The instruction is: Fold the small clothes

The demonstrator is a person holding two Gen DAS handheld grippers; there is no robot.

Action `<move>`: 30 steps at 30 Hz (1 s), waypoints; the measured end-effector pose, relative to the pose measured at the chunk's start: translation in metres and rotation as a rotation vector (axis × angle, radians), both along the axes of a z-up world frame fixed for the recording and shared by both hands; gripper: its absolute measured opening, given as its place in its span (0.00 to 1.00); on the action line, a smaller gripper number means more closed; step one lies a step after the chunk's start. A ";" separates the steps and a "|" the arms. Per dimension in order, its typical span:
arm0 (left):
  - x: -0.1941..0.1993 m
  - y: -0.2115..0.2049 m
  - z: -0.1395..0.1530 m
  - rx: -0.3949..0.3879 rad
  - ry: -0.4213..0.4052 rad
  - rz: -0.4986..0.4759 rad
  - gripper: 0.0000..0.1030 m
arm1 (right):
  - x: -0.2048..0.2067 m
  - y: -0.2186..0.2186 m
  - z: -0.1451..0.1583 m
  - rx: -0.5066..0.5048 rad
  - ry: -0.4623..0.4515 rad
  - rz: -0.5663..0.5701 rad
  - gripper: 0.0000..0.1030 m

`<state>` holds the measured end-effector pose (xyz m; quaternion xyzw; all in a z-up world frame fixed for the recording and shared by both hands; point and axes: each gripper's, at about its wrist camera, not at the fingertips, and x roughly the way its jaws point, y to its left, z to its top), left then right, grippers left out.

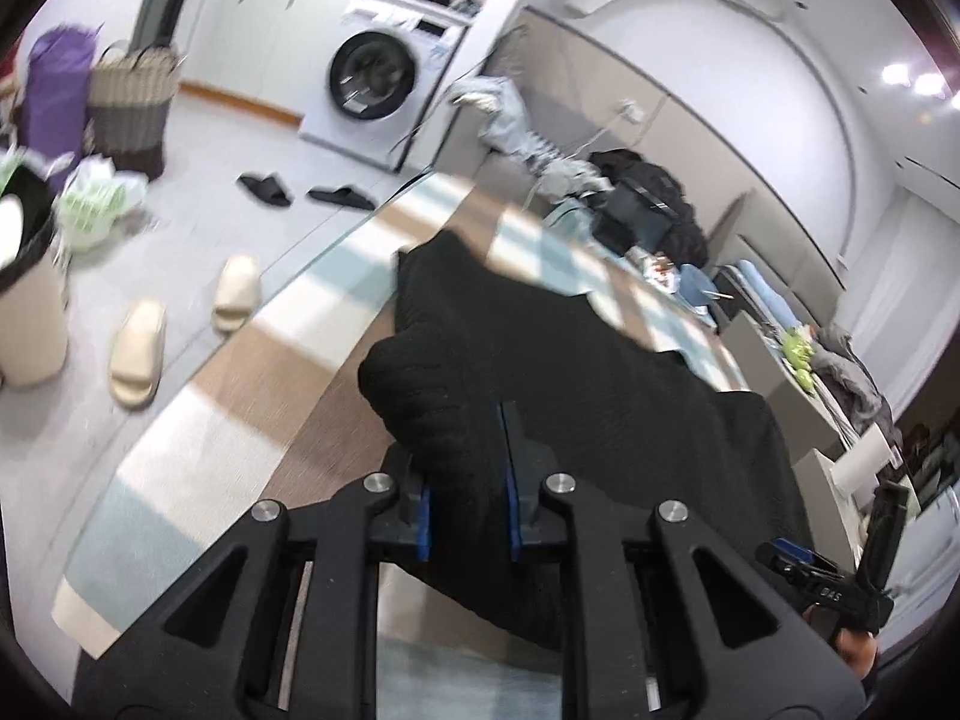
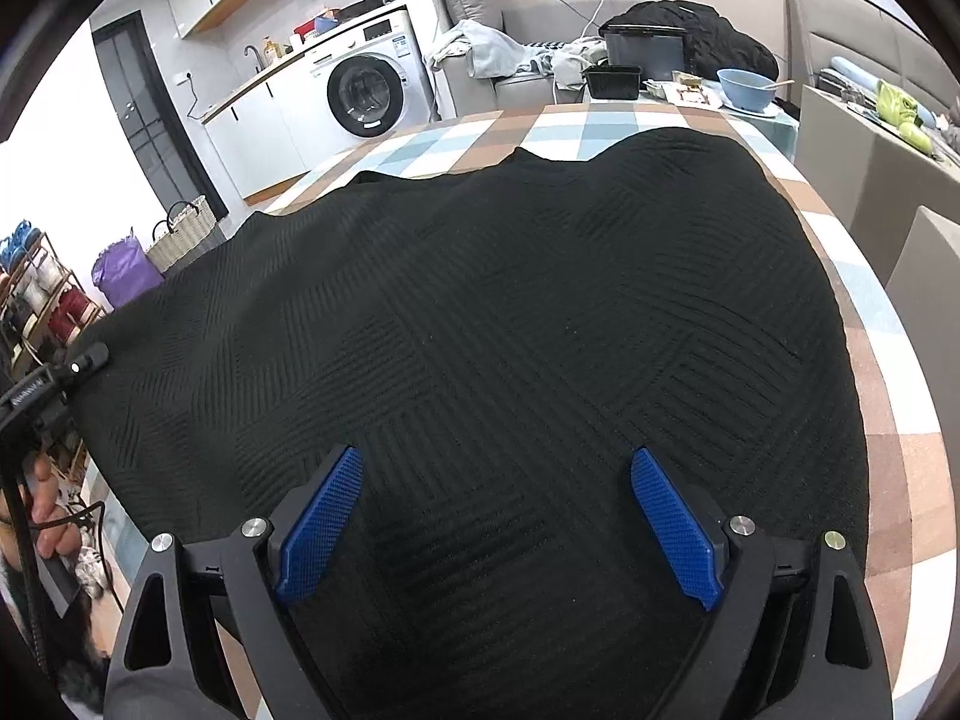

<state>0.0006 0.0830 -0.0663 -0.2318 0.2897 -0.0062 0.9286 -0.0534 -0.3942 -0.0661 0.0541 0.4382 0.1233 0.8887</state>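
A: State the position and orientation of the black knit garment.

B: It lies spread on the checked tablecloth. In the right wrist view its long axis runs across the picture, from the near left table edge toward the far right; its far edge is wavy.

A: Left gripper?

B: Its blue pads are pressed together on a bunched edge of the garment. The pinched fold stands raised off the cloth, and the rest of the garment trails away from the fingers toward the far right.

A: Right gripper?

B: Jaws spread wide, pinching nothing. Both pads sit directly over the garment's near portion; contact cannot be confirmed. The fabric extends ahead and to both sides.
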 end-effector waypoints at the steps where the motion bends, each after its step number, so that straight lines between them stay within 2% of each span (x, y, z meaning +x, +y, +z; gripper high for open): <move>1: 0.001 -0.006 0.008 0.014 -0.022 -0.021 0.13 | 0.000 -0.001 0.000 0.006 0.004 -0.001 0.89; 7: 0.024 -0.056 0.049 0.085 -0.125 -0.198 0.12 | 0.001 -0.002 0.000 0.018 0.010 -0.005 0.90; 12: 0.040 -0.133 0.059 0.100 -0.152 -0.438 0.10 | 0.002 -0.003 0.003 0.033 0.016 -0.015 0.90; 14: 0.043 -0.171 0.049 0.110 -0.126 -0.570 0.07 | 0.002 -0.006 0.005 0.050 0.020 -0.025 0.90; 16: 0.042 -0.201 0.036 0.154 -0.102 -0.657 0.07 | 0.002 -0.010 0.008 0.055 0.020 -0.033 0.91; 21: 0.057 -0.225 -0.004 0.087 0.075 -0.804 0.09 | 0.000 -0.017 0.014 0.030 0.009 -0.044 0.91; 22: 0.058 -0.226 -0.009 0.075 0.115 -0.829 0.14 | 0.000 -0.018 0.016 0.032 0.006 -0.045 0.91; 23: 0.059 -0.225 -0.012 0.056 0.143 -0.851 0.25 | 0.000 -0.019 0.017 0.038 0.003 -0.045 0.91; 24: 0.059 -0.223 -0.014 0.033 0.156 -0.864 0.33 | 0.000 -0.019 0.019 0.050 -0.001 -0.044 0.91; 25: 0.059 -0.217 -0.013 0.001 0.157 -0.863 0.48 | 0.001 -0.019 0.020 0.063 -0.005 -0.040 0.91; 26: 0.058 -0.211 -0.010 -0.019 0.143 -0.853 0.56 | 0.002 -0.018 0.022 0.079 -0.009 -0.032 0.91; 28: 0.055 -0.194 -0.001 -0.041 0.102 -0.828 0.64 | 0.005 -0.012 0.024 0.110 -0.011 0.003 0.90; 30: 0.055 -0.174 0.008 -0.026 0.059 -0.765 0.70 | 0.007 -0.004 0.026 0.147 -0.010 0.047 0.81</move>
